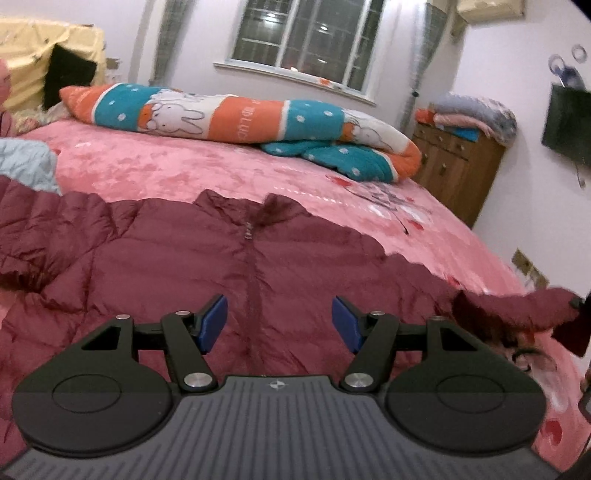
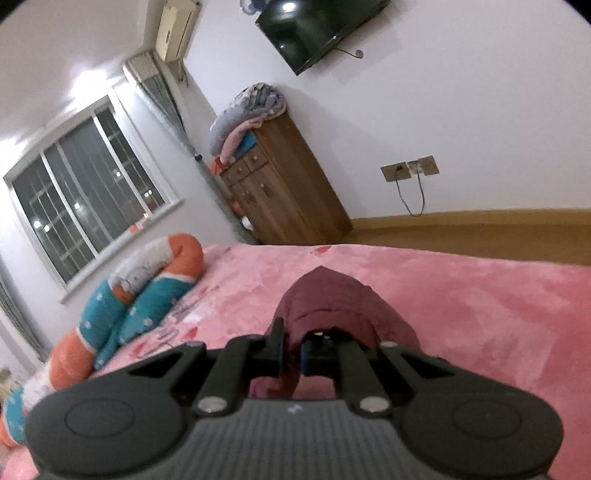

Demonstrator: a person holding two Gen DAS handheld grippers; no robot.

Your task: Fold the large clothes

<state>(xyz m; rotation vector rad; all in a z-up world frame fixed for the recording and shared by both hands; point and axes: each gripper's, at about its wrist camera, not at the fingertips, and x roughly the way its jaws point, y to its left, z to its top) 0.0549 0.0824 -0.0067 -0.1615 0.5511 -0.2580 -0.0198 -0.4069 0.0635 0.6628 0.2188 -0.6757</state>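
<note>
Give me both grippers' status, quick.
Left gripper: open, empty, over the maroon jacket.
Right gripper: shut on the jacket sleeve.

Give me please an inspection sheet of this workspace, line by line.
Surface: bed with pink blanket.
Job's things: maroon puffer jacket lies spread, zipper up; one sleeve is lifted.
Clutter: rolled rabbit quilt; light blue cloth.
Grippers: left claw open above the jacket, holding nothing; right claw shut on the sleeve.
Cables: two cords hang from the wall sockets.
Surroundings: window, wooden cabinet with folded blankets, wall television, air conditioner.
</note>
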